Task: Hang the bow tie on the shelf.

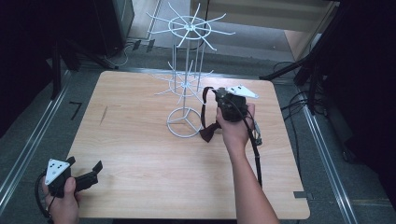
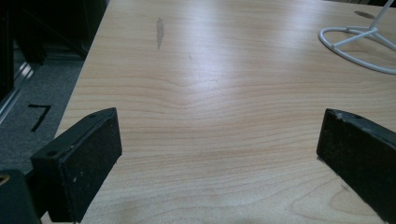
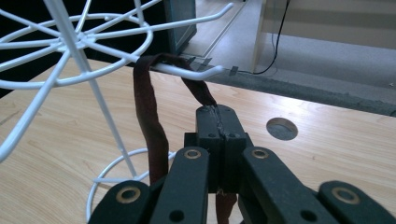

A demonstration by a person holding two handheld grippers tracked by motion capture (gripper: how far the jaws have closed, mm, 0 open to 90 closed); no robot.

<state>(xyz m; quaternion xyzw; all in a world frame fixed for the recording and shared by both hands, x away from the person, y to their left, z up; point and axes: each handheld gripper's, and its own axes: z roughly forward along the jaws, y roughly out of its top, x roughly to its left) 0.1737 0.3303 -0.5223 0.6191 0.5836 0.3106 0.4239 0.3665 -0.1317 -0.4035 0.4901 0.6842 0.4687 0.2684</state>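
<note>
A light wooden tabletop (image 1: 140,154) carries one white wire display stand (image 1: 186,88). The stand has a round ring base, a thin upright pole and two tiers of radiating hooks, one low and one high.

The only writing is a black mark like the numeral 7 (image 1: 74,110) on the grey floor, left of the tabletop and well apart from the stand.

Two hand-held grippers are in view, each with a grey three-cornered plate on top. The right gripper (image 1: 219,97), held in the person's right hand (image 1: 236,126), sits just right of the stand at the level of its lower tier. In the right gripper view its fingers (image 3: 210,135) are pressed together, pinching one dark maroon strap (image 3: 152,126). The strap loops over a lower hook (image 3: 187,70) of the stand and hangs down on both sides. In the high view a dark bow-shaped part of the strap hangs near the stand's base ring.

The left gripper (image 1: 91,175), in the left hand (image 1: 63,205), rests at the near-left corner of the tabletop, well apart from the stand. Its fingers (image 2: 84,163) are spread wide and hold nothing.
</note>
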